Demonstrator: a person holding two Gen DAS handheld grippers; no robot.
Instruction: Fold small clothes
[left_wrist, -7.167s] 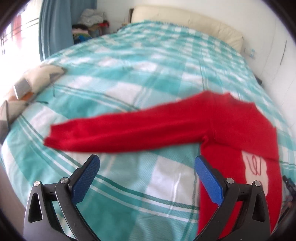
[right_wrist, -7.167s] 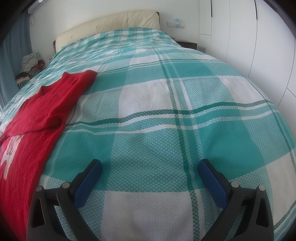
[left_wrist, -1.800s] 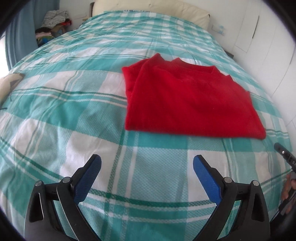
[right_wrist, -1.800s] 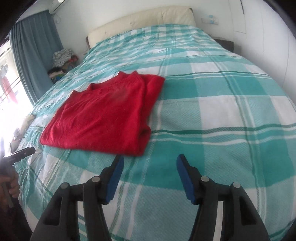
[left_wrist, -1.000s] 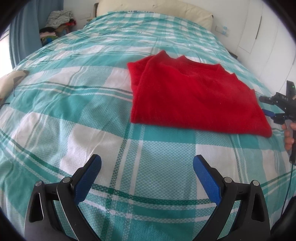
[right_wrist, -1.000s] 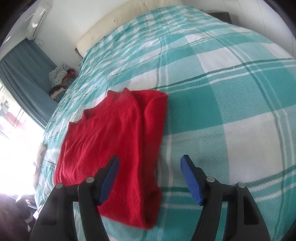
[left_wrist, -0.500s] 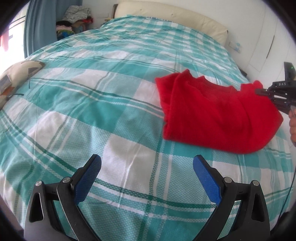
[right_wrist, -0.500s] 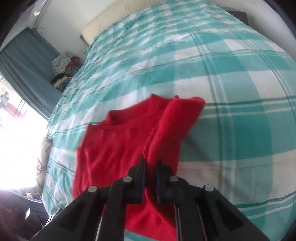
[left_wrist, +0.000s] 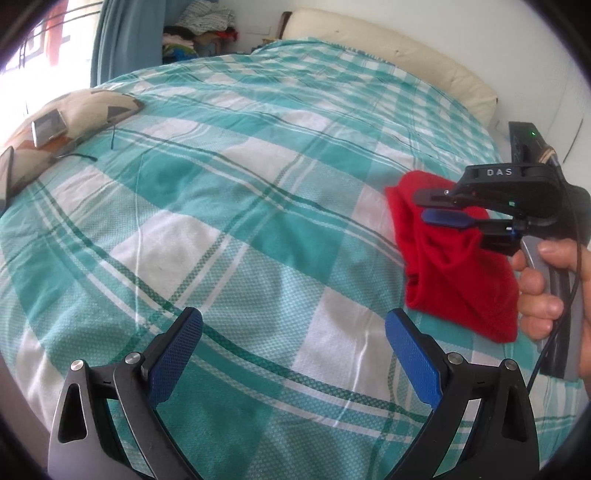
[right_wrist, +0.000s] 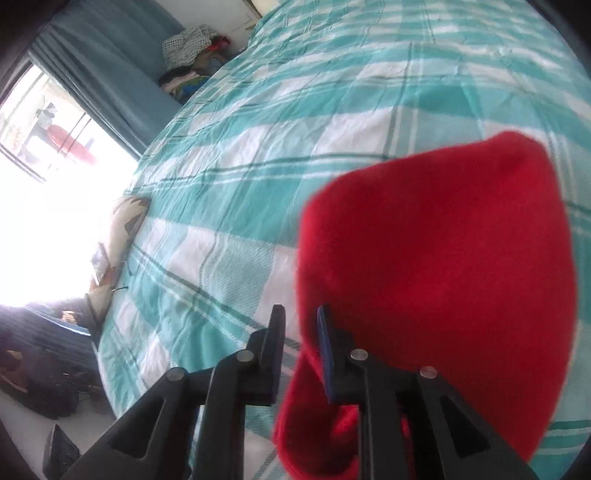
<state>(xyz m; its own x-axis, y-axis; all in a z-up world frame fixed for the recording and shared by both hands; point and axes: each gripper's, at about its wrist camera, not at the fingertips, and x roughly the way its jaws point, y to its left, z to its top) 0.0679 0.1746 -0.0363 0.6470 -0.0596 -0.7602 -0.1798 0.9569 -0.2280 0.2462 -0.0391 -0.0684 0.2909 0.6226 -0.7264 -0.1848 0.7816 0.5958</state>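
A small red sweater (left_wrist: 454, 266) lies folded on the teal checked bedspread (left_wrist: 258, 206), at the right of the left wrist view. My right gripper (left_wrist: 424, 206) is shut on its edge and holds that edge up off the bed; the red cloth (right_wrist: 436, 266) hangs doubled over in front of its fingers (right_wrist: 301, 328). A hand grips its handle. My left gripper (left_wrist: 293, 332) is open and empty, low over the bedspread, left of the sweater and apart from it.
A patterned cushion (left_wrist: 74, 114) with a phone (left_wrist: 48, 127) lies at the bed's left edge. A cream headboard (left_wrist: 388, 62) is at the far end. A clothes pile (left_wrist: 199, 26) and blue curtain (left_wrist: 122, 37) stand by the window.
My right gripper has closed on the sweater's right edge and lifted it leftward, doubling the cloth over. My left gripper has drifted left, so the sweater now sits further right in its view.
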